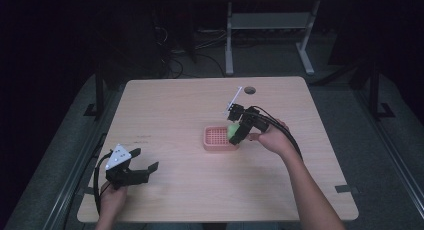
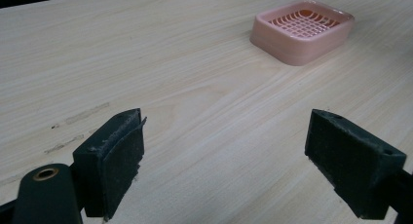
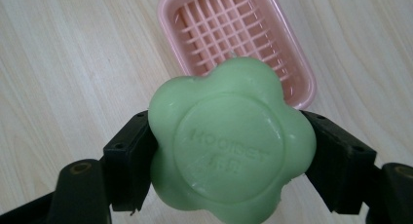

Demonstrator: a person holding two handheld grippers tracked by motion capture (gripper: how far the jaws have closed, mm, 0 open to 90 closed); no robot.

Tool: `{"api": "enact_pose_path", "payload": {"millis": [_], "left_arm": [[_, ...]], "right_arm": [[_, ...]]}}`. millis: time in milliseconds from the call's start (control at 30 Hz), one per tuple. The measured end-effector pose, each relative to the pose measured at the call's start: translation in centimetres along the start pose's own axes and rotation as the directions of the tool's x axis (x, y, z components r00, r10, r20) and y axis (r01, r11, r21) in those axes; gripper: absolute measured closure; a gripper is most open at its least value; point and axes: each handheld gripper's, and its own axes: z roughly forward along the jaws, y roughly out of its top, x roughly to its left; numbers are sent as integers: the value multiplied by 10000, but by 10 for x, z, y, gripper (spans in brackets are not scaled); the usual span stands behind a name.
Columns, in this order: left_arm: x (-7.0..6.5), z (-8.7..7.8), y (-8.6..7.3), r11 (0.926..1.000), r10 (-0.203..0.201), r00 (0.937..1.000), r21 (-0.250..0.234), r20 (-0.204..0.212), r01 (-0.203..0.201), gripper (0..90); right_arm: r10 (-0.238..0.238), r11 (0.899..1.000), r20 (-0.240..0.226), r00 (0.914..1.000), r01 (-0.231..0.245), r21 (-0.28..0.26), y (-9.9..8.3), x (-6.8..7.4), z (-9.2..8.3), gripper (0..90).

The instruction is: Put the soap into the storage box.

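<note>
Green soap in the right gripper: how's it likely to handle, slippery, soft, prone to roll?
The green soap probably stays rigid: it keeps its lobed flower shape between the right gripper's jaws. Its glossy surface suggests it could slip under a light grip. The flat embossed face and lobes suggest it would rest flat in the pink soap dish rather than roll.

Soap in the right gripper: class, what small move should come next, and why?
Probably lower the right gripper a little, down into the pink dish, then open. The green soap is clamped between its jaws and hangs over the dish's near end, not yet on the grid. The left gripper is open, well apart from the dish, so nothing blocks the way.
</note>
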Motion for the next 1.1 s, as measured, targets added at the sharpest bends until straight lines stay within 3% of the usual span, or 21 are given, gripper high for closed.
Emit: {"api": "enact_pose_path", "payload": {"millis": [167, 1100], "left_arm": [[0, -1, 0, 10000, 20, 10000, 18, -5, -20, 141], [1, 0, -1, 9999, -104, 9999, -22, -39, 104, 141]], "right_arm": [[-66, 9997, -16, 10000, 66, -215, 7, -1, -1, 263], [16, 9999, -286, 9996, -12, 165, 28, -6, 24, 262]]}}
